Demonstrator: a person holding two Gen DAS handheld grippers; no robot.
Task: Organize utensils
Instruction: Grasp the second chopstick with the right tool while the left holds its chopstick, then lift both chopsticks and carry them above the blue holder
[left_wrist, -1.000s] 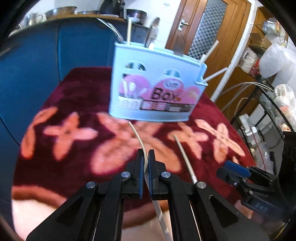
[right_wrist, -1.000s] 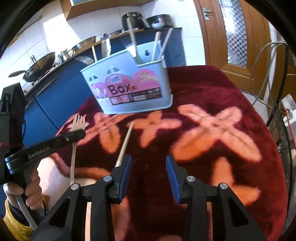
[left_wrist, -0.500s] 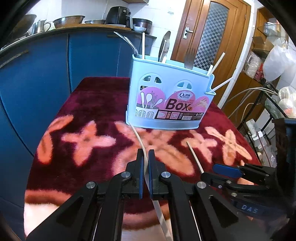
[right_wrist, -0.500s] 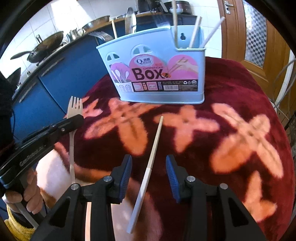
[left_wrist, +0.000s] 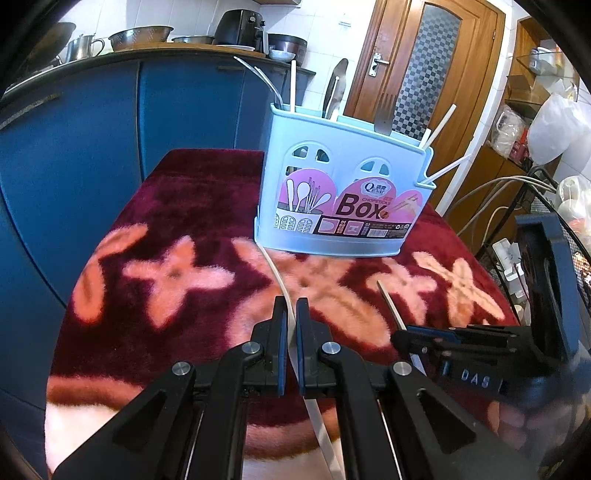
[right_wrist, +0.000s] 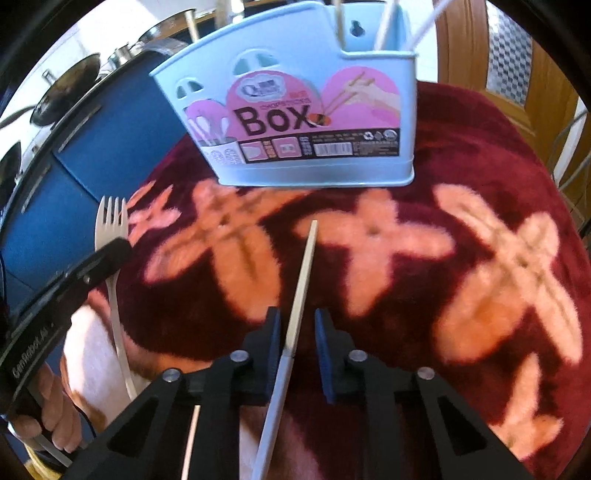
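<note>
Now the right gripper (right_wrist: 297, 332) has been closing on the chopstick (right_wrist: 303, 273), fingers not yet touching; it could roll away. Left gripper (left_wrist: 290, 325) pinches the fork (right_wrist: 110, 229).

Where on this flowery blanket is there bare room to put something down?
Bare: the blanket right of the chopstick, in front of the utensil box; also left of the box, toward the blue cabinet. Crowded: the near middle, where the left gripper holds a fork and the right gripper, jaws just closing, straddles the chopstick.
</note>
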